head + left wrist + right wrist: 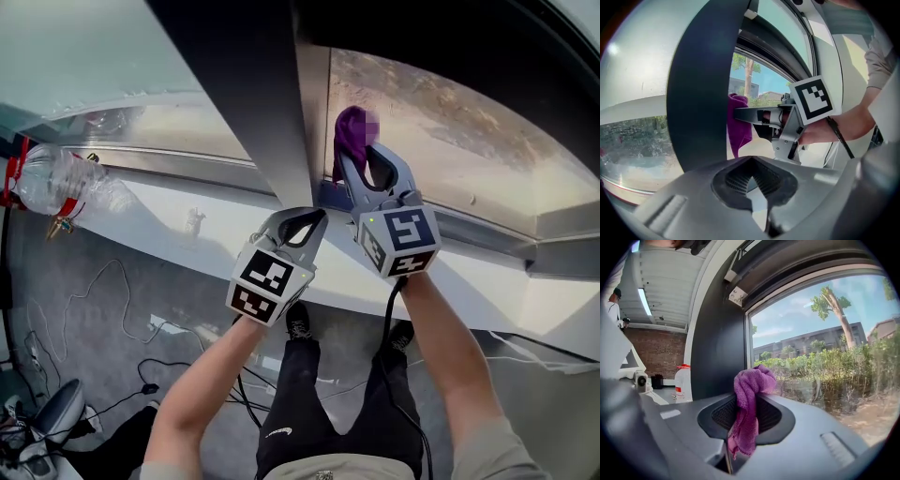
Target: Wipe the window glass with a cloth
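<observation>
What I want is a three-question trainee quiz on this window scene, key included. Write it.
1. True or false: the left tongs hold the purple cloth.
2. What sits on the sill left of the dark frame post? A) clear plastic bottle B) bucket C) sponge
3. Fill in: the right tongs are shut on the ____.
Key: 1 false; 2 A; 3 cloth.
</observation>
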